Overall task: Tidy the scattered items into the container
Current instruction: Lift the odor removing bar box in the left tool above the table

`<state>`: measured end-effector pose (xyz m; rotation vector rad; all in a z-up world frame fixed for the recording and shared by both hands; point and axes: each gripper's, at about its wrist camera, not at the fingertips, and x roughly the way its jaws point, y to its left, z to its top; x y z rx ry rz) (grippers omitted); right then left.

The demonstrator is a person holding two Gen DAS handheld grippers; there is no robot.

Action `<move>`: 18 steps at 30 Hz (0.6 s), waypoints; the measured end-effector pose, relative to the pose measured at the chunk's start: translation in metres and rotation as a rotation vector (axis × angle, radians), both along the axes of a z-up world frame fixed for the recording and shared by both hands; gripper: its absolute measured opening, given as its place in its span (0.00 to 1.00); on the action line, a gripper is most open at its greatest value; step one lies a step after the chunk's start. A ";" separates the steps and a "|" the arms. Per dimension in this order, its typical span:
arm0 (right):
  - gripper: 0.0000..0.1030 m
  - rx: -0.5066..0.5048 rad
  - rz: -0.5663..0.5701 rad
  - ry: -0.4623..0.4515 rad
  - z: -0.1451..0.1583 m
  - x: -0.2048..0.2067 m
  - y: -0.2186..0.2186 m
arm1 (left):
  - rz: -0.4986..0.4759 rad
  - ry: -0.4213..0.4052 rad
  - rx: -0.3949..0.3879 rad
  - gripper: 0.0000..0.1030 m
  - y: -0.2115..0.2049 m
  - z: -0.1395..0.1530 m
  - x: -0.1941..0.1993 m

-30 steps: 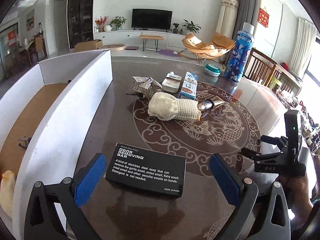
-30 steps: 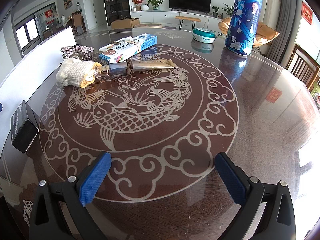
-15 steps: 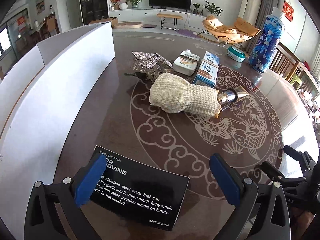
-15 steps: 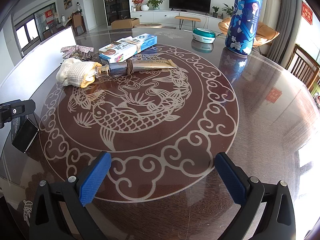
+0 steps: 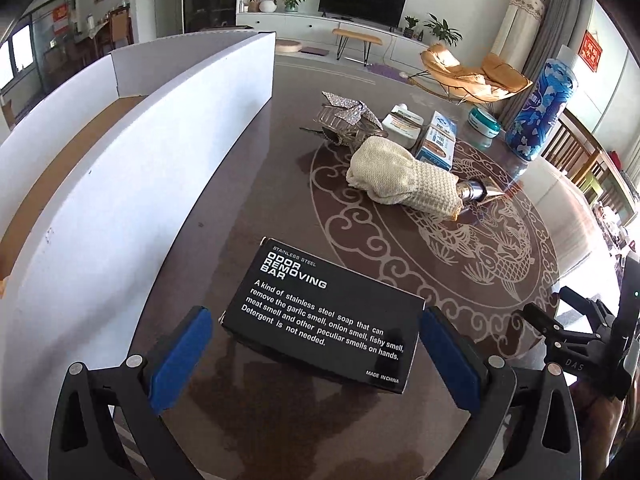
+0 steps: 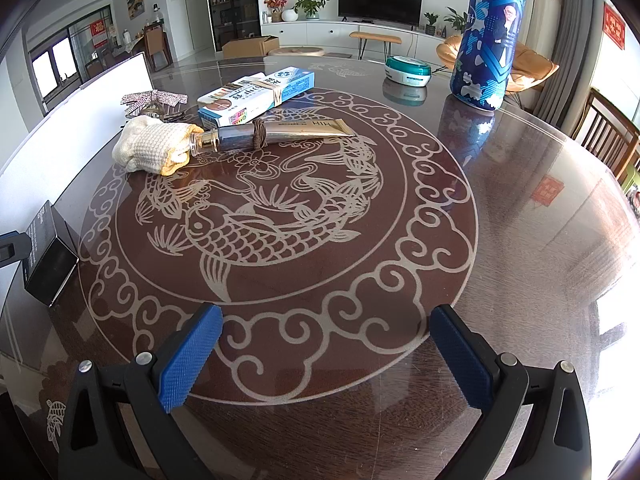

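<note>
- My left hand-held gripper [image 5: 316, 354] has its blue pads spread apart, one on each side of a flat black cardboard box printed "Odor Removing Bar" [image 5: 324, 316]; neither pad touches it that I can tell.
- The box lies flat on the dark glass-topped surface [image 5: 256, 192], just beside the tall white wall of the open cardboard container [image 5: 132, 184] on my left.
- I judge the box light to moderate, stiff, with smooth, slightly slippery faces; gripping across its two short ends, near the middle, should hold it level.
- My right hand-held gripper [image 6: 326, 356] is also spread apart and holds nothing, hovering over bare surface.
- Farther off lie a cream knitted cloth [image 5: 400, 178] and a metallic tube [image 6: 276, 134].
</note>
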<state>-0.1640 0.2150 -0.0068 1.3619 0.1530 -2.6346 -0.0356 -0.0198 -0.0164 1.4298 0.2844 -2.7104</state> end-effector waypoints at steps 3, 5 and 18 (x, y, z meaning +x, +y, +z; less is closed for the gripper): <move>1.00 0.000 0.000 0.000 0.000 0.000 0.000 | 0.088 0.021 0.001 1.00 0.002 0.009 -0.016; 1.00 0.000 0.000 0.000 0.000 0.000 0.000 | 0.142 -0.008 0.017 1.00 0.002 0.004 -0.029; 1.00 0.000 0.000 0.000 0.000 0.000 0.000 | 0.177 -0.140 0.033 1.00 -0.011 -0.019 -0.010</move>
